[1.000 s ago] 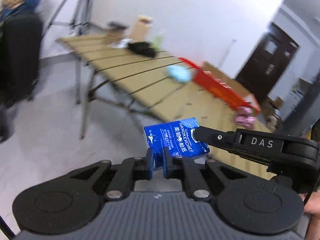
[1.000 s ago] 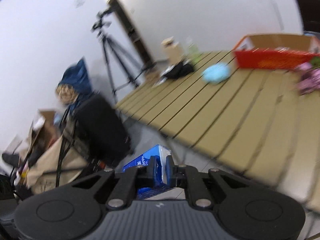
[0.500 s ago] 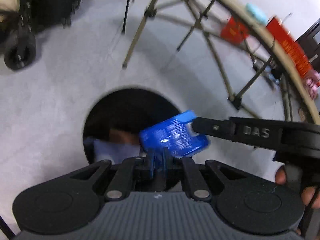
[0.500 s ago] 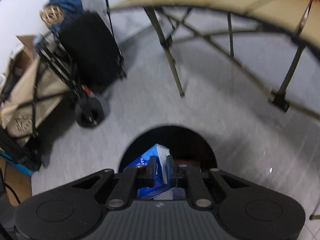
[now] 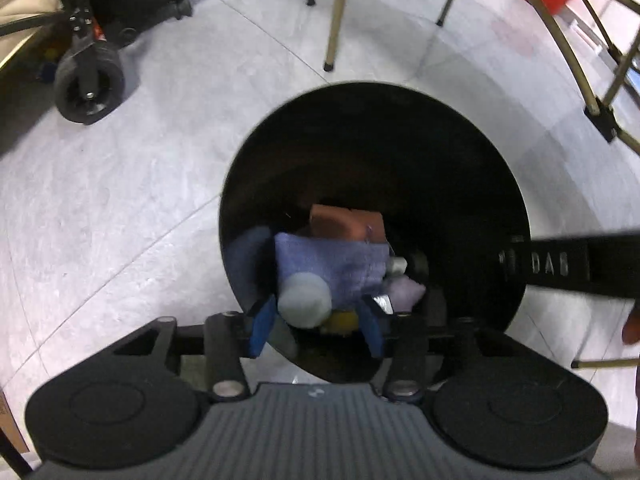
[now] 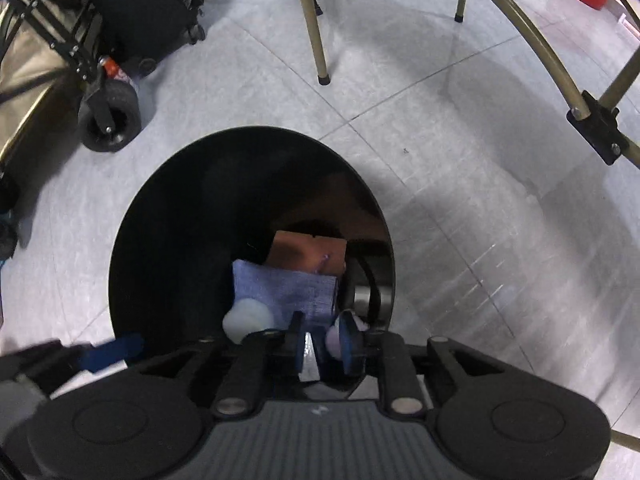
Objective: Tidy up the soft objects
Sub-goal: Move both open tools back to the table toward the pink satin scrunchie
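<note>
**Item: soft objects, black bin (image 5: 460, 152), on the grey tiled floor (image 5: 120, 200) beside the table legs (image 5: 336, 12).**

- Location: all lots lie at the bottom of the bin, directly below both of your tools.
- Lot 1: lilac-blue knitted cloth (image 5: 332, 264), lying flat over a brown piece (image 5: 344, 220). Judged limp and light. It will drape, so take it at a free corner or edge, not mid-panel.
- Lot 2: pale round ball (image 5: 305, 300), resting on the cloth's near edge. Probably squashy and liable to roll. Pinch it across its middle.
- Lot 3: small lilac plush lump (image 5: 406, 292), just beside the cloth's right corner. Soft; any bulge gives a hold.
- Lot 4: a yellow scrap (image 5: 342, 320), mostly hidden (material cannot be told).
- Left gripper (image 5: 316, 324): your tongs are spreading, well apart over the ball and cloth, with nothing pinched between them.
- Right gripper (image 6: 323, 346): tongs parting, gap narrow. A pale sliver (image 6: 308, 360) shows in the gap against one pad (what it is cannot be told, and it does not look pressed from both sides).
- Handling note: nothing here looks fragile. The likely risk is a lot snagging another on the way up the deep bin wall, so lift one at a time.
</note>
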A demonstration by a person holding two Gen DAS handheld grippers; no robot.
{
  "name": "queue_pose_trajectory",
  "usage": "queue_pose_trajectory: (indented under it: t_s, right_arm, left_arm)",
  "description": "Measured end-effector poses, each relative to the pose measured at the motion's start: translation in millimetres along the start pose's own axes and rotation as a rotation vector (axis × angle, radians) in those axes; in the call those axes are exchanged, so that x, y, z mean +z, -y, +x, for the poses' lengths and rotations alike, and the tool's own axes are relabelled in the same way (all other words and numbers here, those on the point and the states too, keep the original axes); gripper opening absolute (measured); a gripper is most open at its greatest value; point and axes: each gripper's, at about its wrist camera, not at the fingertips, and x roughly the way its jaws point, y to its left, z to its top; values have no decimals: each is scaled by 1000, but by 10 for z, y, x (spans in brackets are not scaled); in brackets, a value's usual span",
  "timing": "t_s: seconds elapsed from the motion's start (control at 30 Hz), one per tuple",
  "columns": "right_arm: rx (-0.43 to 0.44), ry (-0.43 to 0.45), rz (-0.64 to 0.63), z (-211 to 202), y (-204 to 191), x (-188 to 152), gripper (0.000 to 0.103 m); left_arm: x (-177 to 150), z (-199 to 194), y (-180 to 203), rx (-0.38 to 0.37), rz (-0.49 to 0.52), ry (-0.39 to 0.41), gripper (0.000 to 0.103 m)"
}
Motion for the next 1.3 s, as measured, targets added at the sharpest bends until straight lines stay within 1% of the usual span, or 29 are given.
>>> queue_pose_trajectory:
  t_s: [0.07, 0.2, 0.27, 0.33, 0.4, 0.43, 0.5, 0.57, 0.6, 0.63, 0.67, 0.7, 0.73, 0.77, 0.83, 0.87, 0.9, 0.93, 0.97, 1.03, 1.1, 1.17, 1.23, 1.3]
  right_arm:
    - [6, 4, -9, -47, -13, -14, 19]
    - [4, 47, -36, -217, -39, -17, 20]
    - [8, 75, -38, -332, -54, -34, 21]
    - [19, 113, -32, -509, -61, -85, 21]
    - [28, 172, -35, -734, -71, -148, 21]
    - [30, 216, -37, -887, -75, -189, 21]
    - [36, 314, -45, -1254, -73, -305, 21]
    - [54, 424, -47, -1680, -31, -465, 27]
    - [62, 480, -48, -1894, -6, -566, 31]
    - [71, 545, -51, -2124, 33, -689, 37]
    - [75, 609, -52, -2355, 77, -827, 41]
    - [74, 666, -48, -2568, 132, -959, 49]
    - [69, 737, -43, -2795, 191, -1141, 57]
    - [58, 791, -39, -2970, 239, -1296, 61]
    - [29, 895, -18, -3313, 376, -1658, 71]
    - [23, 946, -1, -3476, 477, -1844, 75]
    - [16, 986, 20, -3606, 577, -2015, 82]
    - [1, 1025, 45, -3724, 684, -2197, 83]
    - [-16, 1047, 64, -3805, 783, -2322, 83]
    - [-65, 1067, 103, -3933, 993, -2528, 83]
    - [-100, 1082, 137, -4004, 1176, -2664, 83]
    - [-111, 1091, 165, -4053, 1346, -2712, 83]
    - [-117, 1088, 196, -4062, 1550, -2658, 83]
    - [-131, 1075, 220, -4057, 1778, -2494, 82]
  left_arm:
    - [-18, -33, -18, 6, 0, 5, 50]
    - [-18, -76, 21, 6, 10, 16, 50]
    - [-45, -185, 8, 16, 1, 29, 56]
    - [-89, -367, -22, 17, -9, 82, 56]
    - [-125, -672, -57, -11, -18, 160, 56]
    - [-142, -819, -67, -25, -27, 200, 56]
    - [-207, -1244, -59, -64, -25, 312, 59]
    - [-321, -1684, -1, -89, 2, 451, 66]
    - [-393, -1904, 36, -105, 22, 524, 75]
    - [-492, -2147, 89, -118, 46, 606, 81]
    - [-585, -2345, 139, -133, 71, 674, 82]
    - [-678, -2504, 198, -142, 100, 726, 84]
    - [-776, -2632, 258, -147, 123, 767, 87]
    - [-883, -2765, 323, -162, 143, 811, 90]
    - [-1063, -2961, 457, -200, 175, 863, 99]
    - [-1137, -3023, 532, -224, 192, 885, 100]
    - [-1212, -3082, 597, -246, 213, 903, 101]
    - [-1282, -3139, 684, -266, 234, 917, 103]
    - [-1332, -3191, 751, -280, 251, 927, 103]
    - [-1399, -3233, 951, -310, 292, 943, 103]
    - [-1404, -3232, 1135, -327, 314, 945, 103]
    - [-1325, -3180, 1349, -351, 331, 924, 103]
    - [-1213, -3140, 1522, -380, 350, 901, 103]
    - [-891, -3103, 1812, -421, 359, 874, 103]
